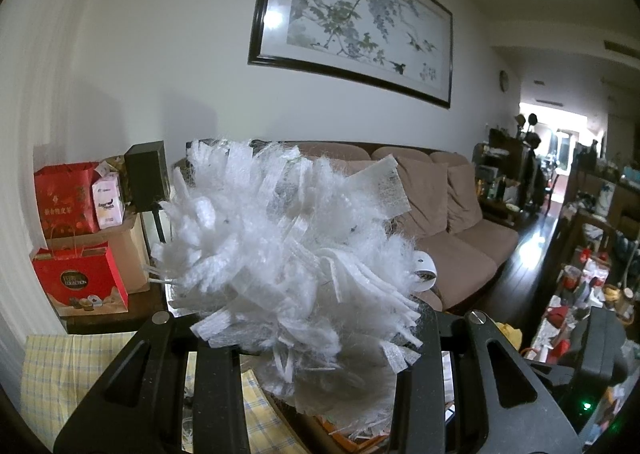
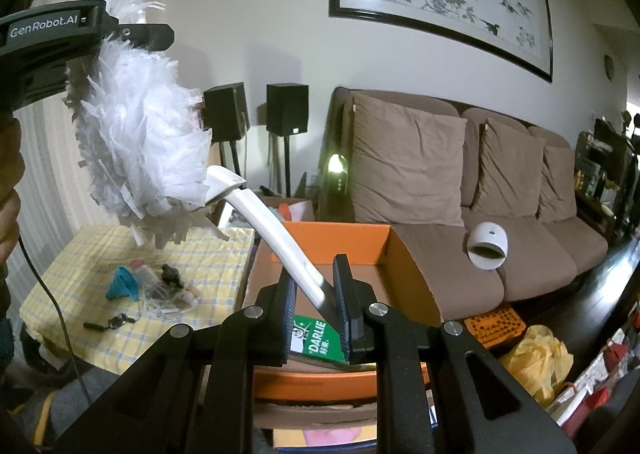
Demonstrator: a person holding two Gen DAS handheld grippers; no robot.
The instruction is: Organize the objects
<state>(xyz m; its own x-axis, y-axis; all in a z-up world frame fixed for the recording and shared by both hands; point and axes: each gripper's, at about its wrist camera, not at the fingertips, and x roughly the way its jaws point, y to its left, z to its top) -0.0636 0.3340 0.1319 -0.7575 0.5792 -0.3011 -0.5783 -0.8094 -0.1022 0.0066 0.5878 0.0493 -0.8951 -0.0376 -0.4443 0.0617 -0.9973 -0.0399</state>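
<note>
A: Biggest first. Sofa (image 2: 460, 189) runs 1 to 3 o'clock in the right wrist view, just backdrop. Orange box (image 2: 404, 262) sits dead centre under the tongs, open top, a green carton (image 2: 316, 338) inside. Likely the drop spot for tidying.

B: Desk?

A: Desk with yellow check cloth (image 2: 80, 286) at 8 o'clock, small clutter on it, a teal funnel-like thing (image 2: 122, 284) among cords. Untouched.

B: The duster?

A: Duster (image 2: 136, 133) is up in the air at 10 o'clock, over the desk edge, held at both ends. Left tongs (image 2: 132, 33) are part closed around the fluffy head; left wrist view is filled with fluff (image 1: 288, 254) between the fingers. Right tongs (image 2: 316, 294) are almost shut, pinching the white handle (image 2: 280, 238) near its end.

B: Why two grips?

A: My guess: head steadied so the handle can be pulled free or folded, so it fits the box. Can't tell which.
</note>
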